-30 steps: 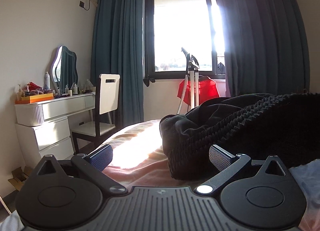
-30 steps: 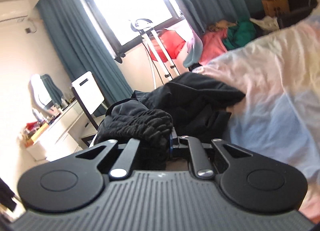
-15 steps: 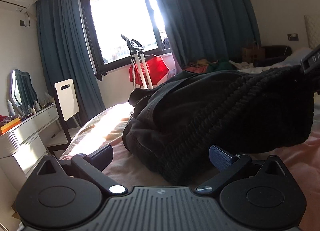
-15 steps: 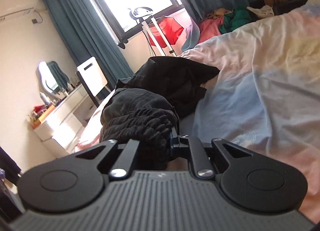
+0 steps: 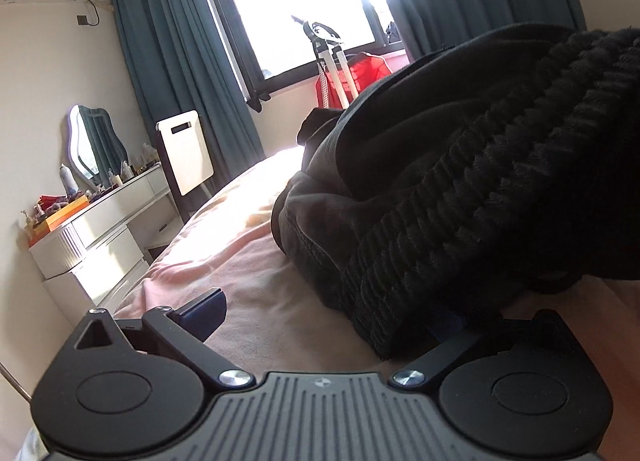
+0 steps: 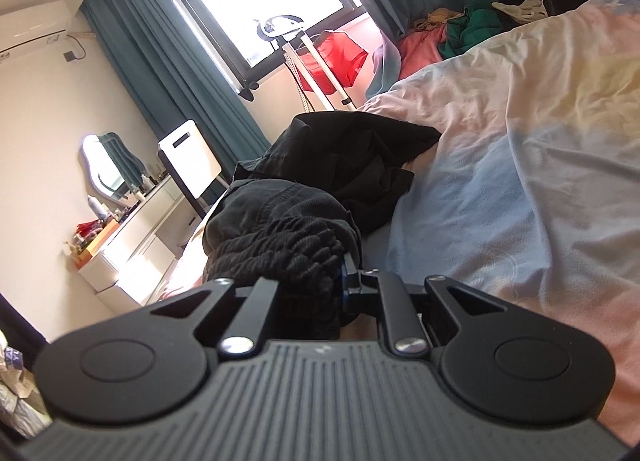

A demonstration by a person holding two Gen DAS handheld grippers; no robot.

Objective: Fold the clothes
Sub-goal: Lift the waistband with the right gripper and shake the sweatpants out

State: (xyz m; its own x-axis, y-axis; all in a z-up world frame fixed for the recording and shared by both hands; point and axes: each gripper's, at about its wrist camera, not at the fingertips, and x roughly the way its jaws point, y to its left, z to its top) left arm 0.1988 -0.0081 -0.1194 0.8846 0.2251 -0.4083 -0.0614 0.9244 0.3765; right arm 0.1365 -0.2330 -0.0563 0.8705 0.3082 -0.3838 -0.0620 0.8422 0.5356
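Compared with one second ago, the left tongs [image 5: 320, 313] have come lower and closer to the bed [image 5: 248, 273], and the view has rolled, so the window [image 5: 296, 1] now leans. The black garment [image 5: 460, 181] now fills the right side of this view, and its ribbed band [image 5: 420, 261] lies over the right finger, which is almost hidden; the left finger [image 5: 202, 311] stands free above the pink sheet. These tongs are spread wide and do not press the cloth. The right tongs [image 6: 312, 281] pinch the same ribbed band [image 6: 288, 249], as before, with the cloth bunched between the fingers, and they have sunk nearer to the bed. The garment lies on the bed directly ahead of both tongs, and a second black cloth [image 6: 352, 149] lies just behind it. To the left of the left tongs the bed edge [image 5: 168, 257] is near, with the dresser [image 5: 92, 237] and chair [image 5: 184, 157] beyond. To the right of the right tongs the quilt [image 6: 520, 141] is wide and bare.
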